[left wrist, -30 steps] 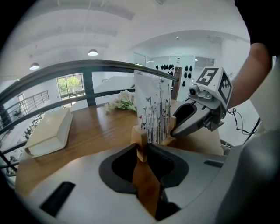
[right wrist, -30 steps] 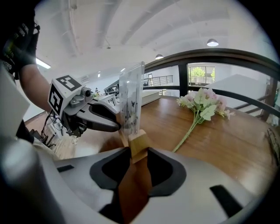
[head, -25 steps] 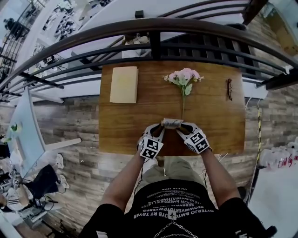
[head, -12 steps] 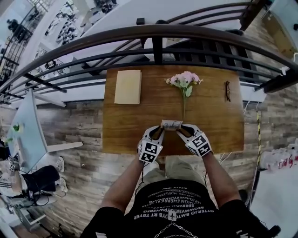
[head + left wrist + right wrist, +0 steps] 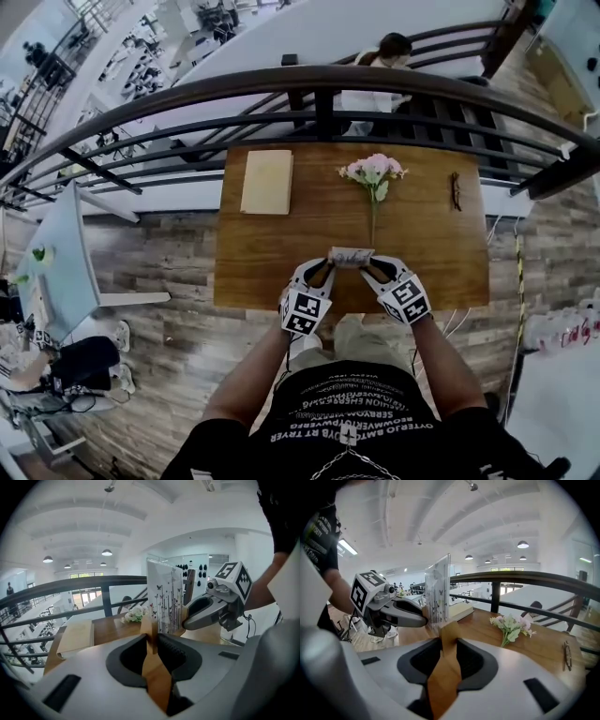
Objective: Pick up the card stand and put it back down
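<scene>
The card stand [image 5: 352,256] is a clear upright holder with a butterfly-printed card [image 5: 164,597] on a wooden base [image 5: 449,632]. It is near the front edge of the wooden table [image 5: 262,267]. I cannot tell whether its base touches the tabletop. My left gripper [image 5: 325,268] is shut on the left end of the base, and my right gripper [image 5: 373,268] is shut on the right end. In the left gripper view the right gripper [image 5: 213,607] shows beyond the card. In the right gripper view the left gripper [image 5: 396,610] shows beyond it.
A tan book [image 5: 267,181] lies at the table's back left. A pink flower sprig [image 5: 373,172] lies at mid-back, its stem reaching toward the stand. Glasses [image 5: 456,190] lie at the right. A dark railing [image 5: 319,80] runs behind the table, with a person [image 5: 375,70] beyond it.
The head view has shifted, so the table sits a little lower and to the right in the frame. A person has come into view behind the railing. Both grippers still hold the stand.
</scene>
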A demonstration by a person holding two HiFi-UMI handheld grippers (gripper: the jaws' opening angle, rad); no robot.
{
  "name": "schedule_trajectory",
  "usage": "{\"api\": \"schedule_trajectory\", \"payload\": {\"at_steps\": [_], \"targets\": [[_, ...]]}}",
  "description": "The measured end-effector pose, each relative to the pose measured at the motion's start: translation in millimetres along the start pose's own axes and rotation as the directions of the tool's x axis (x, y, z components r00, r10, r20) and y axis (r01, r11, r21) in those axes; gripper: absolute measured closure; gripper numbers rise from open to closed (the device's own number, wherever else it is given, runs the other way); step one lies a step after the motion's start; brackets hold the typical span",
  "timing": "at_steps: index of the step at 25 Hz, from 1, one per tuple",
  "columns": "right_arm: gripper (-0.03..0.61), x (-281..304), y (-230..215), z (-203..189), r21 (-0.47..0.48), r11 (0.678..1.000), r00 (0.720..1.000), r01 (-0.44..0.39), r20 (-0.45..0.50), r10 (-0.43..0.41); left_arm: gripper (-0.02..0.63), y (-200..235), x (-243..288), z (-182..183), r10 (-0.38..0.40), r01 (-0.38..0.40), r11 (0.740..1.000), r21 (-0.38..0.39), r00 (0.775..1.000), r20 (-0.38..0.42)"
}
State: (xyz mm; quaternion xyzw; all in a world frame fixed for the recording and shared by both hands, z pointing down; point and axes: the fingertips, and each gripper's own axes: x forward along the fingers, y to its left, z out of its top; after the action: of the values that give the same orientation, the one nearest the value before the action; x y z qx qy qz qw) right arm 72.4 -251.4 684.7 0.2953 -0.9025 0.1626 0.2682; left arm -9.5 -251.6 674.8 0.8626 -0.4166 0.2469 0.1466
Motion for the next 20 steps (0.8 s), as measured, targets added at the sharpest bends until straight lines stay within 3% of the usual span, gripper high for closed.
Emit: {"api": "schedule_trajectory", "payload": {"at_steps": [20], "targets": [[0.462,-62,26,57,-0.045,0.998,0.998,0.045,0.054,-0.043,0.522,-22,-60,64,0.009,-0.011,0.999,0.045,0.998,0.058]]}}
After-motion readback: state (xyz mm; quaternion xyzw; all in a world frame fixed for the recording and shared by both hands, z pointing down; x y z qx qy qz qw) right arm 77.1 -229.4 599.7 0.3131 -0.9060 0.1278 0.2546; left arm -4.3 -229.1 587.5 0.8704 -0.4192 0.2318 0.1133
